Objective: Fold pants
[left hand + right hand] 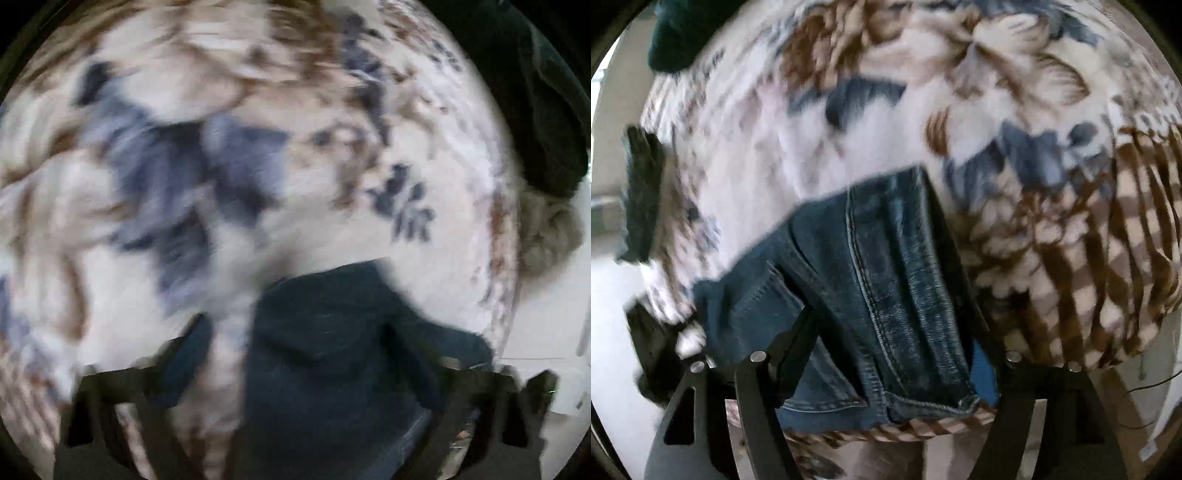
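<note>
Dark blue jeans lie folded on a floral blanket, seams and a pocket showing. My right gripper points down over them, jaws wide, a finger resting above the denim without pinching it. The left wrist view is blurred. There the jeans appear as a dark mass low in the frame between the jaws of my left gripper. Its left finger stands clear of the denim with blanket showing between, so it is open.
The cream, brown and blue blanket covers the whole surface; its checked border runs on the right. Dark green cloth lies at the blanket's edge, a tan furry lump beside it. Pale floor shows beyond the edge.
</note>
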`<state>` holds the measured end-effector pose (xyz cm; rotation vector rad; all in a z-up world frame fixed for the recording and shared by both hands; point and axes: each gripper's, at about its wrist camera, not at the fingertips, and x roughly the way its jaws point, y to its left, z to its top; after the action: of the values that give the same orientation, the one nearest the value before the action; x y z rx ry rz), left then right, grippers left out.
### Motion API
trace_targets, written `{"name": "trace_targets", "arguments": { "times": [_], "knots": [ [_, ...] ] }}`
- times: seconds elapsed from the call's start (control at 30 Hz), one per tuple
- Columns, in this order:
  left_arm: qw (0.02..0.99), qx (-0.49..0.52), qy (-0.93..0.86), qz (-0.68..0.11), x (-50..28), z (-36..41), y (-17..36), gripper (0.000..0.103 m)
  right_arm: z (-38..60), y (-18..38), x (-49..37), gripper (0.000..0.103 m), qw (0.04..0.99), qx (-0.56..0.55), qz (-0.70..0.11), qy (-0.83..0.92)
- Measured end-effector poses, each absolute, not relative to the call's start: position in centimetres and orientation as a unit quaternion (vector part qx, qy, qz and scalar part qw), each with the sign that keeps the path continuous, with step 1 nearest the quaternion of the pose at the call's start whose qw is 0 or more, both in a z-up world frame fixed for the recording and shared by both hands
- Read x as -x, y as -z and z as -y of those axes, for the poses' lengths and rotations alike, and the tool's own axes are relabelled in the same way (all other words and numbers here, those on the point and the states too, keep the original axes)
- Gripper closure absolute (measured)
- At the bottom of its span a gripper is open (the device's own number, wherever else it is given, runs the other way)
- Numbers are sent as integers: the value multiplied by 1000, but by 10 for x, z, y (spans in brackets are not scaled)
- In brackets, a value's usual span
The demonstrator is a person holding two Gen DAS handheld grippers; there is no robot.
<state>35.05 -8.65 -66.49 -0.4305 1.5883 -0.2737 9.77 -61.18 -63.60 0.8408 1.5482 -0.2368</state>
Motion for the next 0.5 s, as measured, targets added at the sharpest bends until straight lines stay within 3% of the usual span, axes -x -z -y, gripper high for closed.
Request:
{"name": "trace_targets", "arguments": {
  "times": [0.07, 0.1, 0.23, 0.33, 0.37, 0.43, 0.47, 0.5],
  "knots": [
    [665, 211, 125, -705, -357, 83, 670, 52, 601, 642, -99, 41, 642, -313, -690, 118],
    [659, 237, 123, -703, -359, 74, 674, 58, 601, 645, -97, 42, 643, -308, -690, 124],
    [615, 356, 102, -696, -362, 37, 691, 60, 602, 649, -97, 41, 631, -319, -695, 129],
    [645, 298, 105, -695, -361, 46, 669, 58, 604, 644, -101, 33, 626, -342, -692, 110],
    [664, 264, 110, -691, -358, 52, 656, 52, 609, 642, -105, 31, 624, -355, -688, 106],
    [690, 232, 118, -675, -347, 59, 635, 24, 621, 627, -92, 28, 625, -393, -666, 105],
    [691, 226, 128, -674, -340, 63, 629, 3, 626, 621, -86, 28, 625, -406, -658, 106],
    [690, 230, 137, -673, -332, 65, 625, 1, 631, 614, -73, 28, 623, -426, -646, 115]
  ]
}}
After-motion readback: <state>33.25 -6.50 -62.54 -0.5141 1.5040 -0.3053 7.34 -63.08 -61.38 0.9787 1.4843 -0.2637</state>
